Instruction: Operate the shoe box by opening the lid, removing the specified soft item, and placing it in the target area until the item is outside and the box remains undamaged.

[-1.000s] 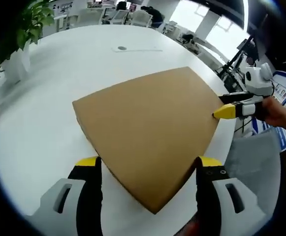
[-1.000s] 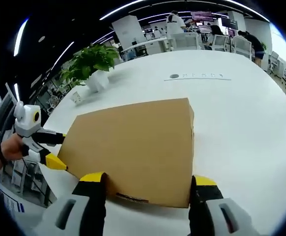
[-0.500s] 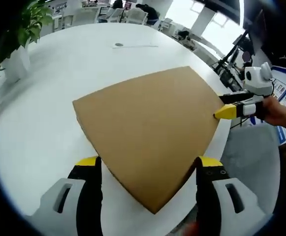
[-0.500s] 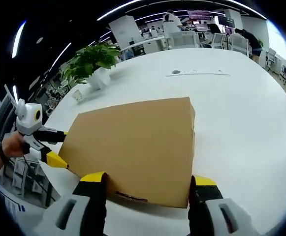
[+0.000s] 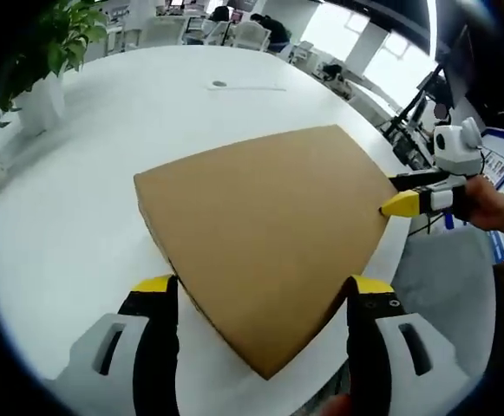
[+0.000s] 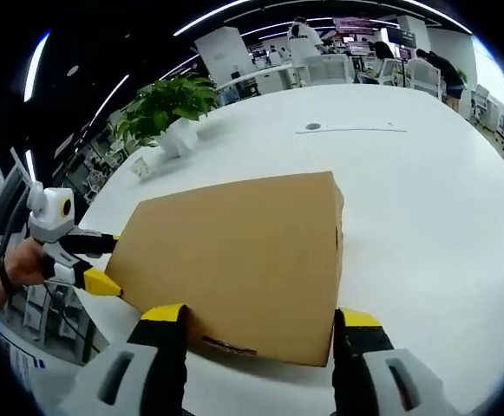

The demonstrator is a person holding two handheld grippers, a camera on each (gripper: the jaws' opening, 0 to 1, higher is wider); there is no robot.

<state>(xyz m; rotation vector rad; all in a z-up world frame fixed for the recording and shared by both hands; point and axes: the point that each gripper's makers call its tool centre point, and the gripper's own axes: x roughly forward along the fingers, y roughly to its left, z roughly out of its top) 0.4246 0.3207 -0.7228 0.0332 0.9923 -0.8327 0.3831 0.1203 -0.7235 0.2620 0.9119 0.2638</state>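
The shoe box [image 5: 265,238] is lying closed on the white table [image 5: 87,199], near its edge, so whatever it is holding is hidden. You are holding your left gripper [image 5: 258,299] wide across one corner and your right gripper [image 6: 260,325] wide across a short side, neither gripping. Each is also showing in the other's view, tips at the box edge; whether they are touching is hard to tell. A potted plant [image 6: 166,111] is sitting far back.

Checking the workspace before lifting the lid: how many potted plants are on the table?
1. A potted plant in a white pot sits near the table's far edge, beyond the closed shoe box. More could sit out of frame.
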